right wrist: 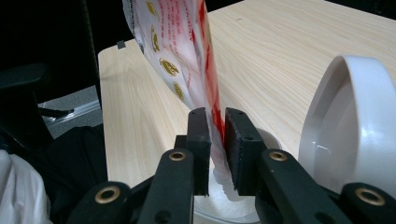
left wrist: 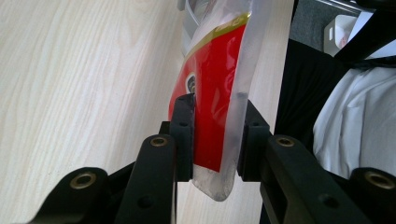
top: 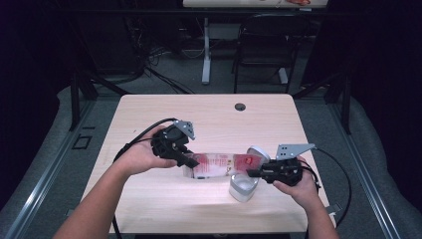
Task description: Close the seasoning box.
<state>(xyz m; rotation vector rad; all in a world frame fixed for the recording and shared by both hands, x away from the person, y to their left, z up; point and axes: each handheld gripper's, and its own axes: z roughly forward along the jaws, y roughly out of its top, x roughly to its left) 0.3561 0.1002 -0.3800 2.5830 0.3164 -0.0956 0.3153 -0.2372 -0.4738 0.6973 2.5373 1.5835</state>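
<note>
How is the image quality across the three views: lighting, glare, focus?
High view: dim and soft, dark surroundings, the lit table stands out. Left gripper view: bright, the pouch sharp, the near tongs slightly blurred. Right gripper view: evenly lit, faint glare on the white lid.

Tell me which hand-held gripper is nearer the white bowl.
Right. The right hand-held gripper holds the pouch end directly above the white bowl; the left hand-held gripper grips the pouch's far end, well off to the bowl's left.
</note>
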